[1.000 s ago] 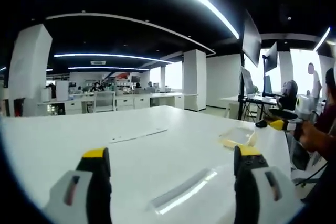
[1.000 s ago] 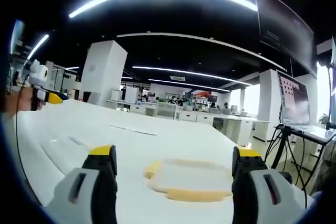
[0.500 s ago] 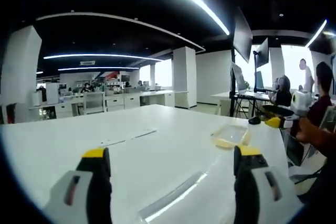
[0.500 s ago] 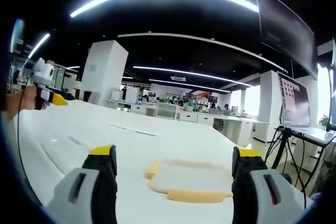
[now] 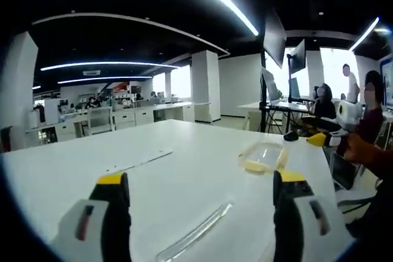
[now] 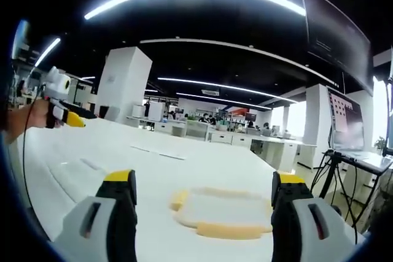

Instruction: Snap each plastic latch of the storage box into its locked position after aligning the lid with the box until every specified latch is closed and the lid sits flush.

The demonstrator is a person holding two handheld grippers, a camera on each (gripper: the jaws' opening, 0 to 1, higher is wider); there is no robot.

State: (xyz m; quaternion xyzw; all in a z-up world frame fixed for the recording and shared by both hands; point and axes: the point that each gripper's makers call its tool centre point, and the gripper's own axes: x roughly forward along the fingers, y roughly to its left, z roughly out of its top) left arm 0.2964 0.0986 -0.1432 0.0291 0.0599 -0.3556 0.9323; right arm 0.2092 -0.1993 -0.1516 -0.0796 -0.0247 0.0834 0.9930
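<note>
Right gripper view has the right tongs wide and empty, hovering just short of the box, a clear one with yellow latches lying on the white surface, seemingly lined up to press a latch, while the left tongs, likewise wide, wait well apart.

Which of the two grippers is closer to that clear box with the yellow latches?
The right gripper: the storage box lies just ahead between its jaws. The left gripper is farther; the box sits up the table to its right.
</note>
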